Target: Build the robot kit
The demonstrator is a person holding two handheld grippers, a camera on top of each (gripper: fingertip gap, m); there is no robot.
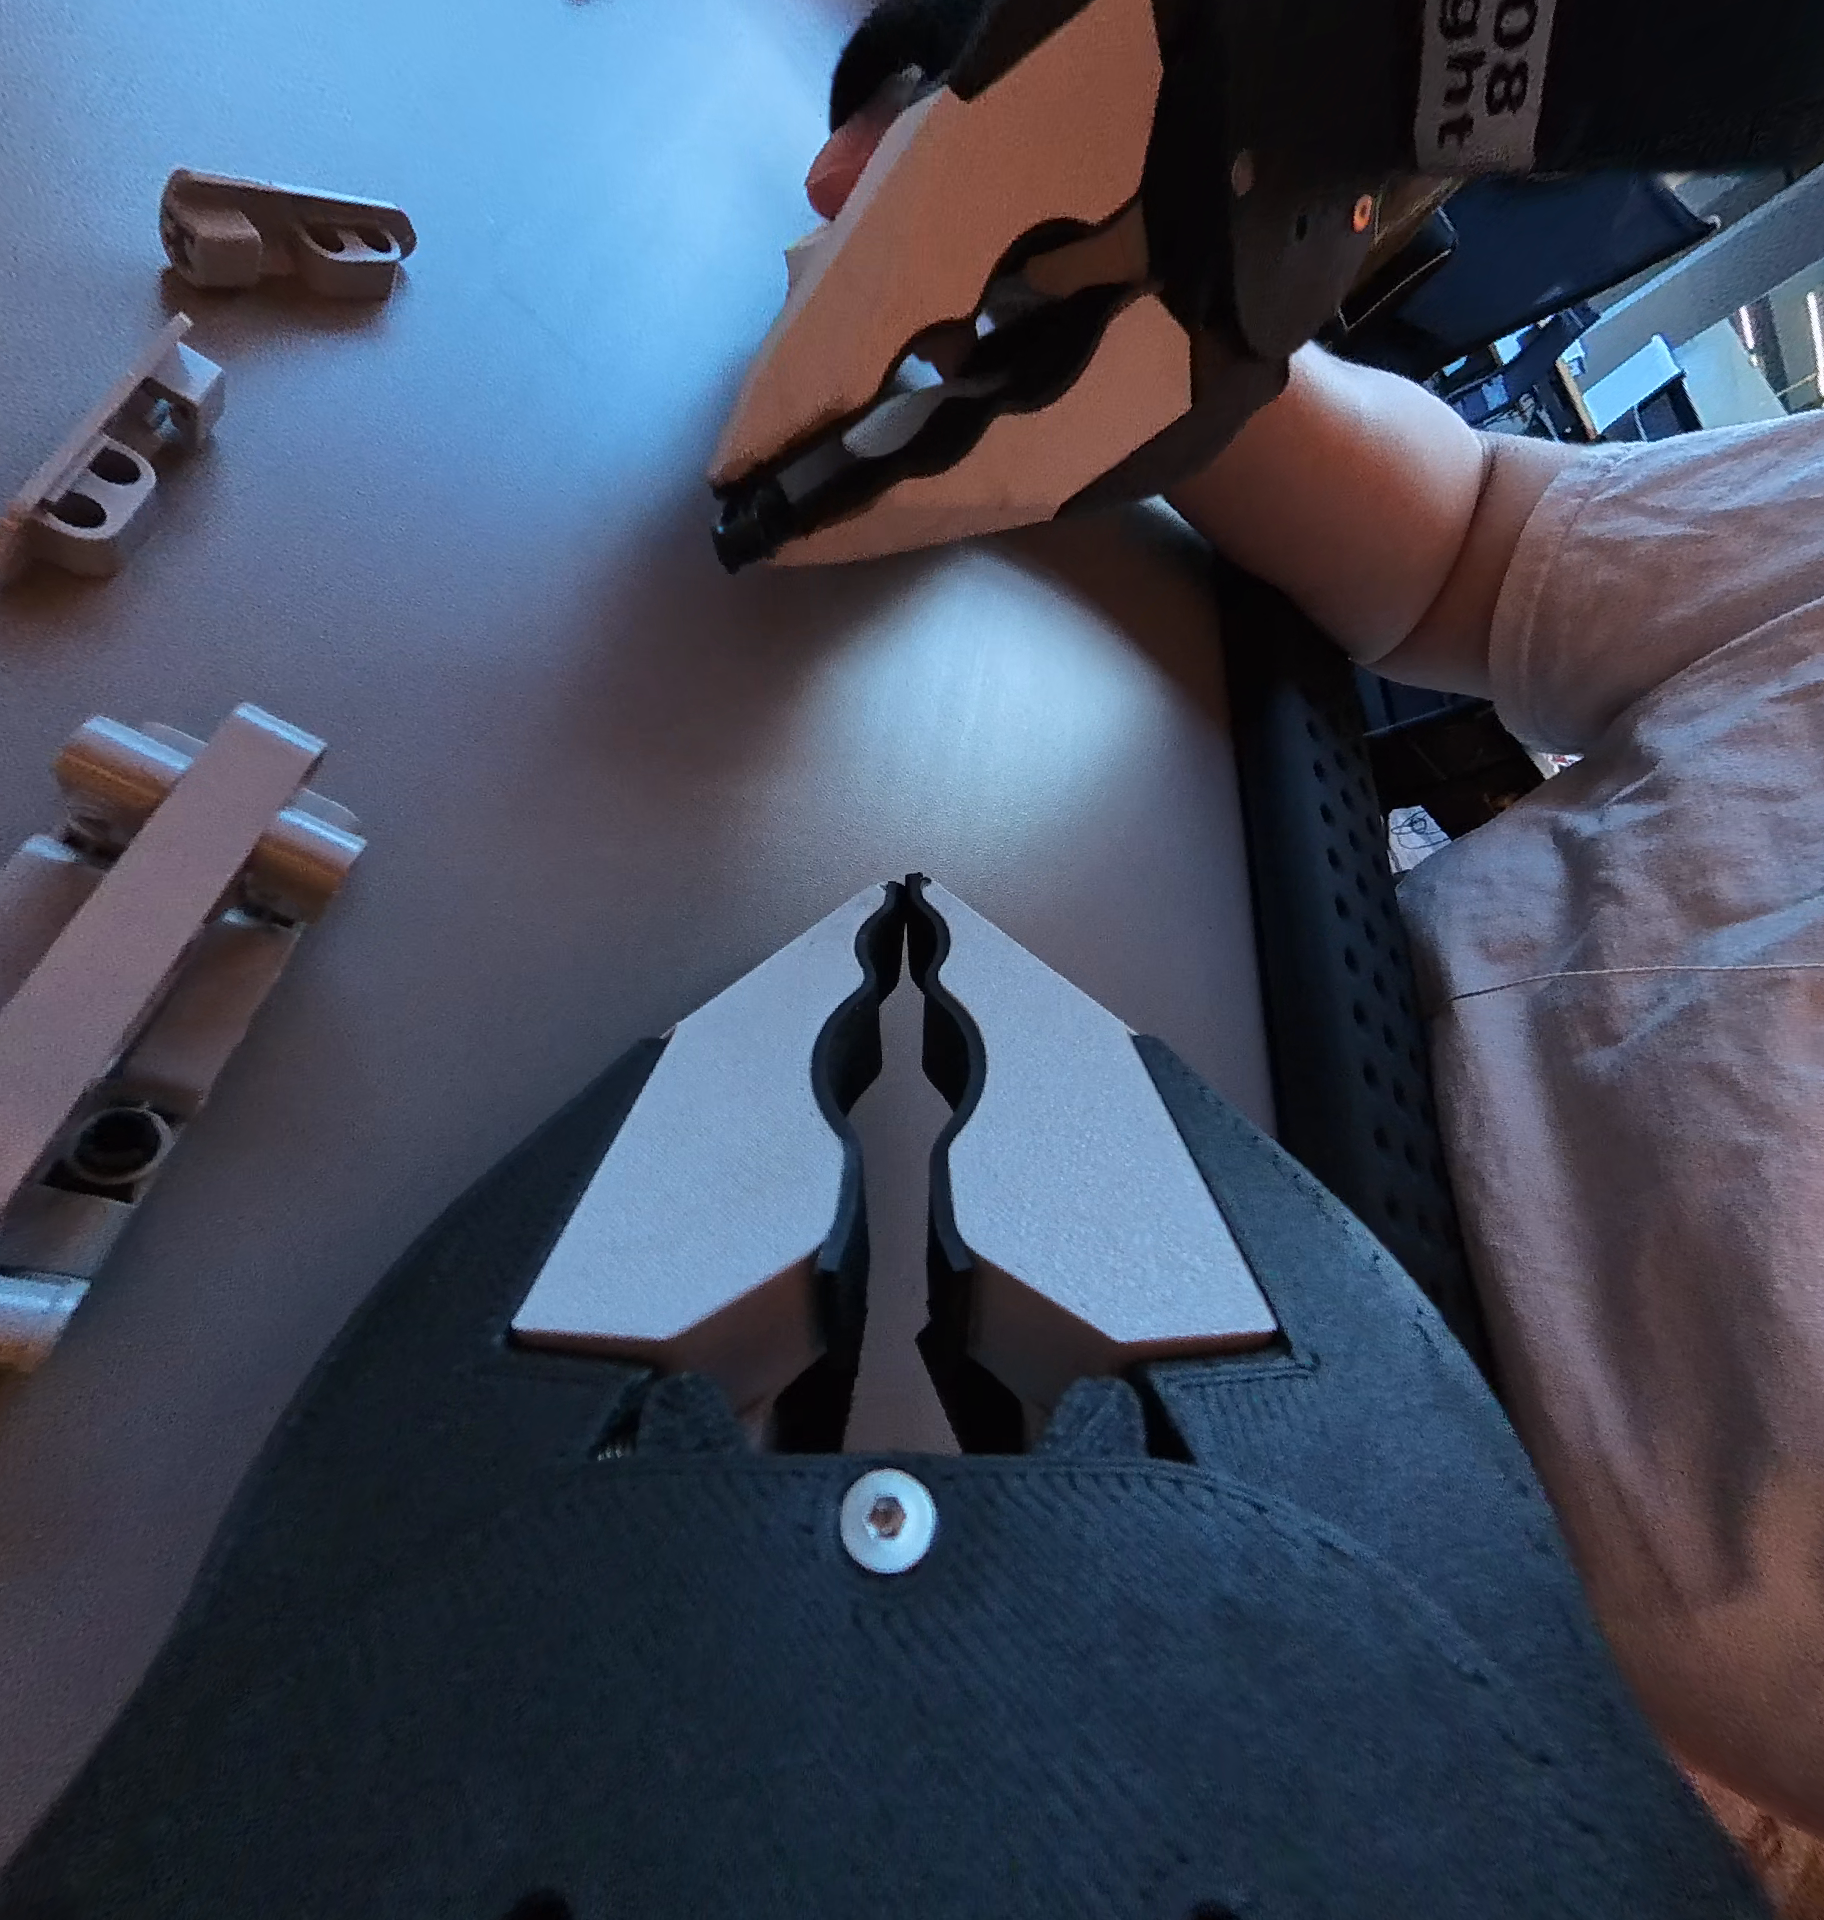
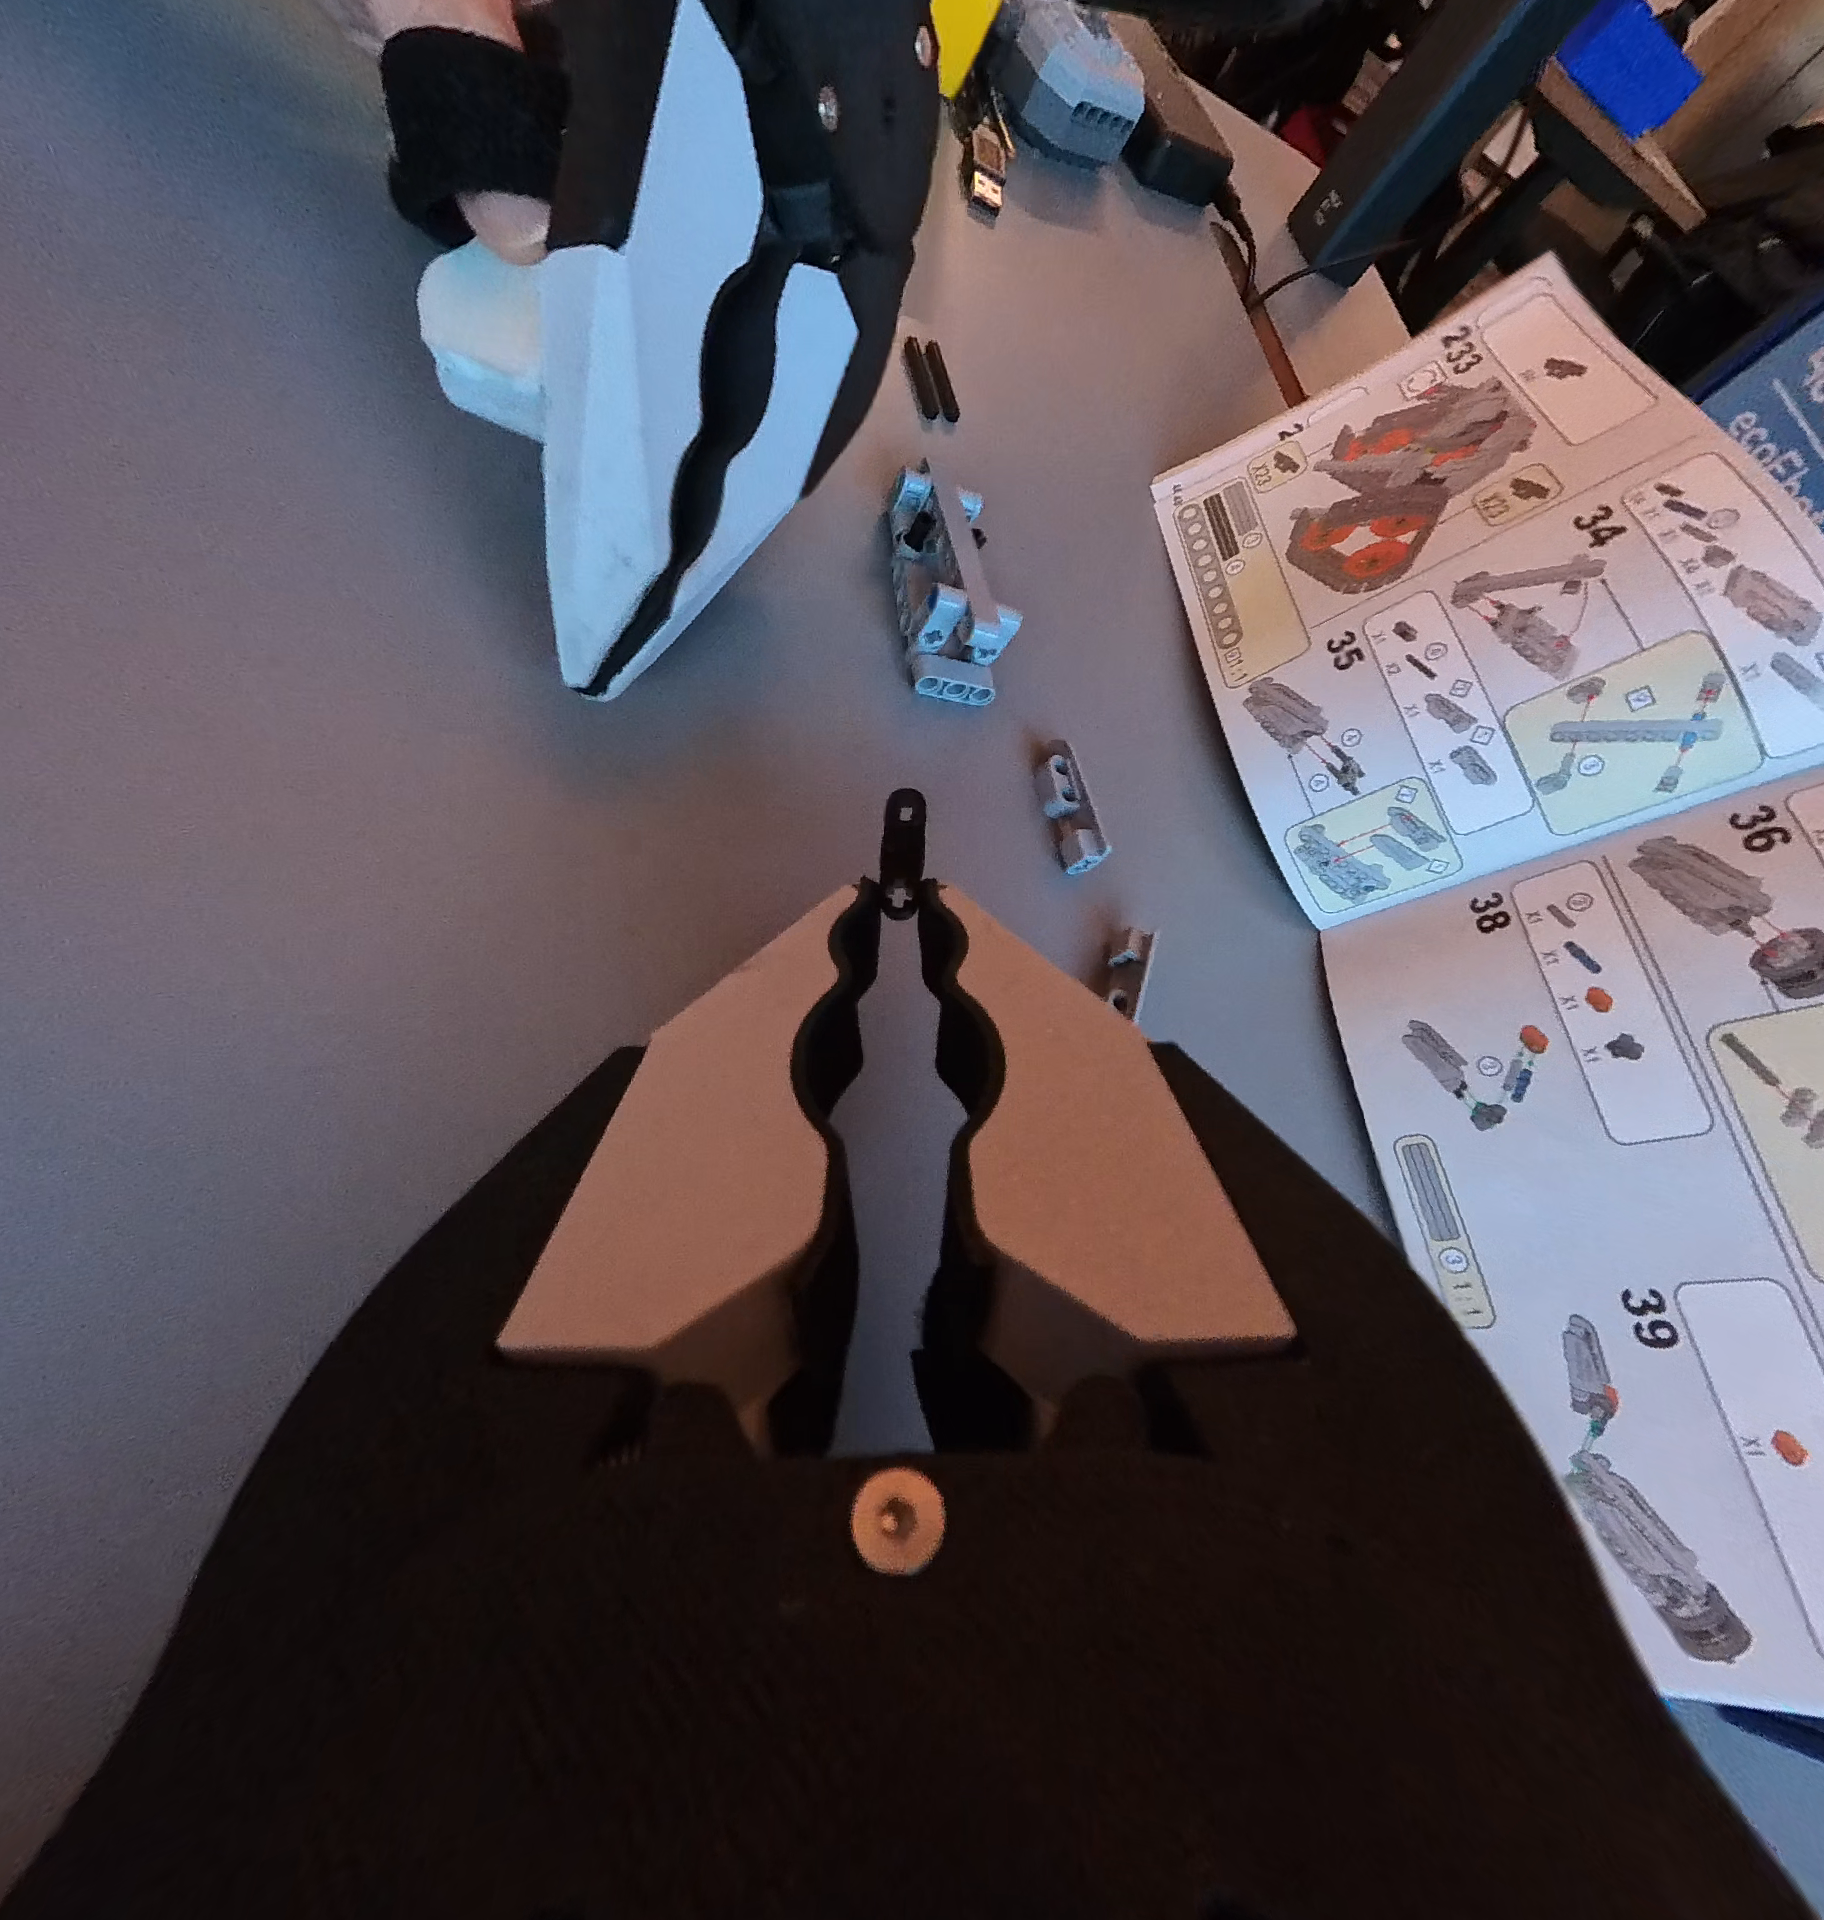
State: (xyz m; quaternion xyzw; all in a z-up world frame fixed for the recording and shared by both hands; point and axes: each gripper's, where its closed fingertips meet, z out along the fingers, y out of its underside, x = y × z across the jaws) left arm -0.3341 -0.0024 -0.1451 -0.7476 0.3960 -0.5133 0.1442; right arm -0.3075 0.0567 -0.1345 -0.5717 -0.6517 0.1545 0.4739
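My right gripper [image 2: 897, 891] is shut on a small black connector pin [image 2: 904, 836] that sticks out past its tips above the grey table [image 2: 264, 831]. It also shows in the left wrist view [image 1: 747, 535], with the black pin [image 1: 742, 528] at its tips. My left gripper [image 1: 910, 888] is shut and empty, low over the table [image 1: 575, 623]; it shows in the right wrist view [image 2: 601, 681] at upper left. A grey brick assembly [image 2: 944, 587] lies ahead of the right gripper and shows at the left in the left wrist view [image 1: 129, 997].
Two small grey connector pieces [image 2: 1069, 805] [image 2: 1131, 961] lie right of the right gripper, seen also in the left wrist view [image 1: 284, 229] [image 1: 108, 457]. Two black axles [image 2: 931, 379] lie farther back. An open instruction booklet [image 2: 1573, 935] covers the right side. A person's arm [image 1: 1334, 520] and chair [image 1: 1334, 935] are near.
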